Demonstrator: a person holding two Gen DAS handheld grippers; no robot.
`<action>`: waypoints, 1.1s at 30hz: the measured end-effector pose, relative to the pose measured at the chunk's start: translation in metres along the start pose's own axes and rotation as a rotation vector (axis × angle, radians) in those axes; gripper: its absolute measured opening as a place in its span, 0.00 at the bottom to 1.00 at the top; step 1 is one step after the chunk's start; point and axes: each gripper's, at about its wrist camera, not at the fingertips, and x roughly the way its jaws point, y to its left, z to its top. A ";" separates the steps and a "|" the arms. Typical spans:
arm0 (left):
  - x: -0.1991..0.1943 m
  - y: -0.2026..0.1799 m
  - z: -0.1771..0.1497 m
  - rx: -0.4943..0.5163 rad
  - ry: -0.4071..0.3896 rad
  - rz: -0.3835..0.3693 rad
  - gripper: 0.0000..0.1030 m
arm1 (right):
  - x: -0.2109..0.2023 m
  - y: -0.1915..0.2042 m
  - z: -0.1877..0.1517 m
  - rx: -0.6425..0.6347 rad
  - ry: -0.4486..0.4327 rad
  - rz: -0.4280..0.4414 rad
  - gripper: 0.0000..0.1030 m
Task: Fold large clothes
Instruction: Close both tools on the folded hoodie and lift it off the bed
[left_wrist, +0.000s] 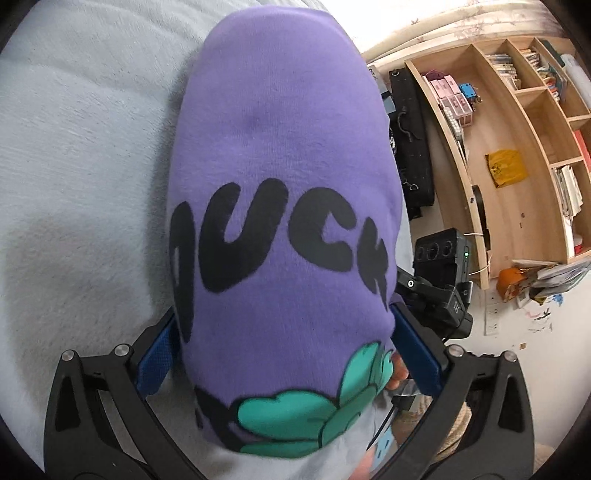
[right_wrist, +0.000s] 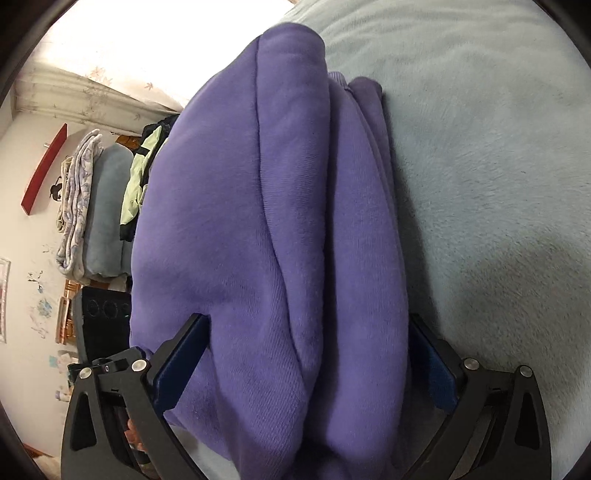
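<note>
Straddling one purple sweatshirt (left_wrist: 280, 155) with both tools, I have its folded bulk running away from me on the pale grey blanket (left_wrist: 81, 155) of the bed.

My left gripper (left_wrist: 291, 354) has its fingers (left_wrist: 417, 350) spread as wide as they go, one blue pad on each side of the cloth; the left pad sits against the edge of the fabric, the right one just beside it, and neither squeezes. From this side I count one line of black bubble letters across the sweatshirt and one teal cloud-like print near its close end. Past the right pad I see my other tool's black body and a fingertip of my hand.

My right gripper (right_wrist: 306, 358) also stands wide around the same garment, here showing only plain purple in three or four stacked folds. Its left pad (right_wrist: 184, 365) touches the cloth; the right one is mostly hidden behind the fabric, so I cannot tell whether they press.

Both tools tilt downward toward the bed. One wooden bookshelf (left_wrist: 517, 147) stands beyond the bed on my left camera's right; a stack of folded linens (right_wrist: 92, 206) shows in my right camera.
</note>
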 end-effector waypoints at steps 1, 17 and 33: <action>0.005 0.001 0.003 -0.007 0.001 -0.006 1.00 | 0.002 -0.001 0.003 -0.004 0.005 0.005 1.00; 0.053 -0.036 0.026 0.062 -0.006 0.152 0.96 | -0.003 0.003 -0.004 -0.071 -0.091 0.076 0.56; 0.039 -0.112 0.041 0.261 -0.093 0.282 0.90 | -0.006 0.060 -0.027 -0.252 -0.233 0.006 0.47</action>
